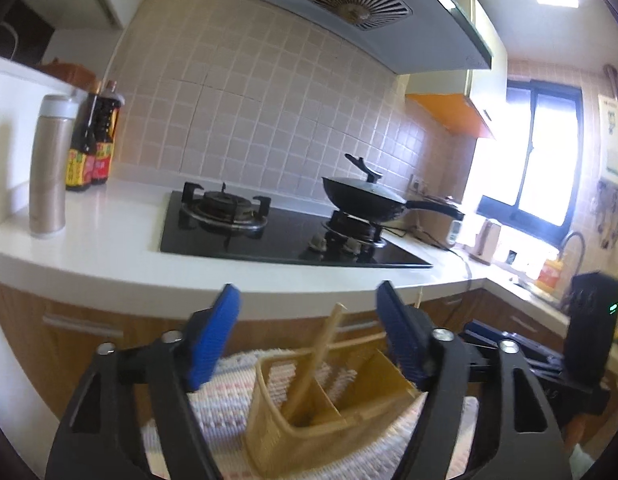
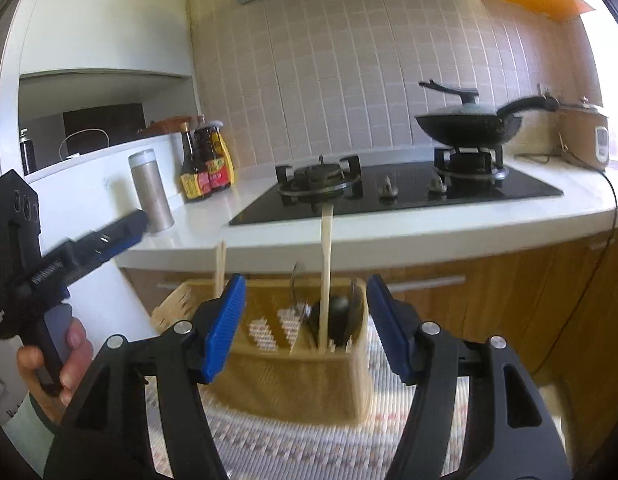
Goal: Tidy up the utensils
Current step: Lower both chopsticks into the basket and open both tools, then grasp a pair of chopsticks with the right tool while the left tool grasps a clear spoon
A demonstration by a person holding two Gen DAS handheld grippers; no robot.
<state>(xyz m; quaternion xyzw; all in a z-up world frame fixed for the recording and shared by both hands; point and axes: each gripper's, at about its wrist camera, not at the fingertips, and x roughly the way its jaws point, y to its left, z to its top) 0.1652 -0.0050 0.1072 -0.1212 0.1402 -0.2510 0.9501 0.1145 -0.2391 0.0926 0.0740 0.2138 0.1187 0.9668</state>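
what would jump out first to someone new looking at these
A tan slotted utensil caddy on a woven mat fills the foreground, a wooden spatula and dark ladles standing in it. Blue-padded right tongs frame it, open. Behind, a lidded black wok sits on the stove's right burner.

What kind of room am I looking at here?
A home kitchen, most likely: a gas stove set into a white counter, a covered wok on one burner, and a range hood above tiled walls.
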